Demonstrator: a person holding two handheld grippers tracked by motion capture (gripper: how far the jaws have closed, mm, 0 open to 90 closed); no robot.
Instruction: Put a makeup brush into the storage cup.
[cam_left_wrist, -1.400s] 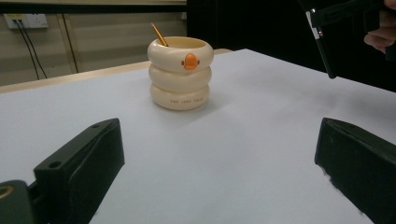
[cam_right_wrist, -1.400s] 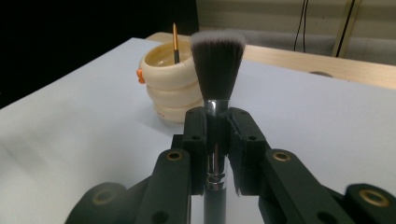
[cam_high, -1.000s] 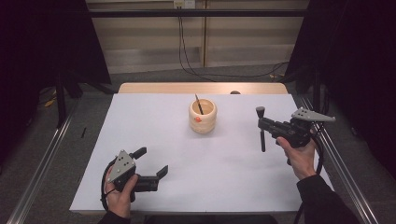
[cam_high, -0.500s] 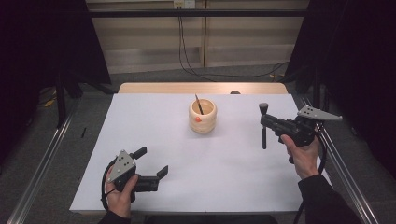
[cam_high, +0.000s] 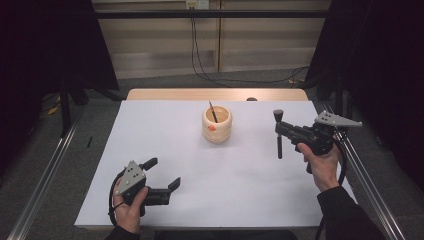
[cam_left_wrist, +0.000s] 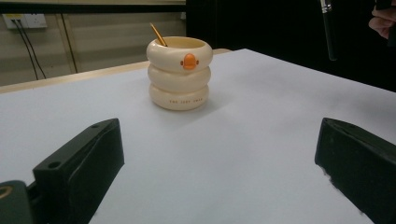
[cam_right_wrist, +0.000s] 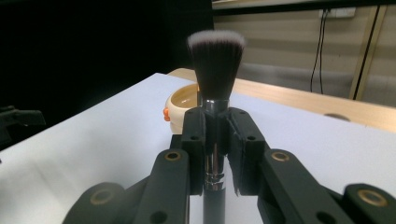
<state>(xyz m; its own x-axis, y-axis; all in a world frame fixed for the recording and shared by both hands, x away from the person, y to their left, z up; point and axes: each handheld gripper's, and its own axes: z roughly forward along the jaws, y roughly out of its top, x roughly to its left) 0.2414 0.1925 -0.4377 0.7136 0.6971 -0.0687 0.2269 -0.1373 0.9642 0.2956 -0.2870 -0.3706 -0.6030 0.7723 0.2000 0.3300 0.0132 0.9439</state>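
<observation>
The high view looks forward and down from above the person's edge of the table (cam_high: 165, 150), taking in its whole white top with the cream holder (cam_high: 217, 124) near 12 o'clock. The left gripper view sits low, close to the tabletop, facing the holder (cam_left_wrist: 180, 73) between its own spread jaws. The right gripper view looks along its shut jaws at the brush (cam_right_wrist: 215, 60) close up; all three views share the holder (cam_right_wrist: 183, 103).

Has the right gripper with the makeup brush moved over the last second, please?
Yes. The right gripper, shut on the makeup brush, has drifted slightly rightward, away from the cream holder, which sits where it was.
</observation>
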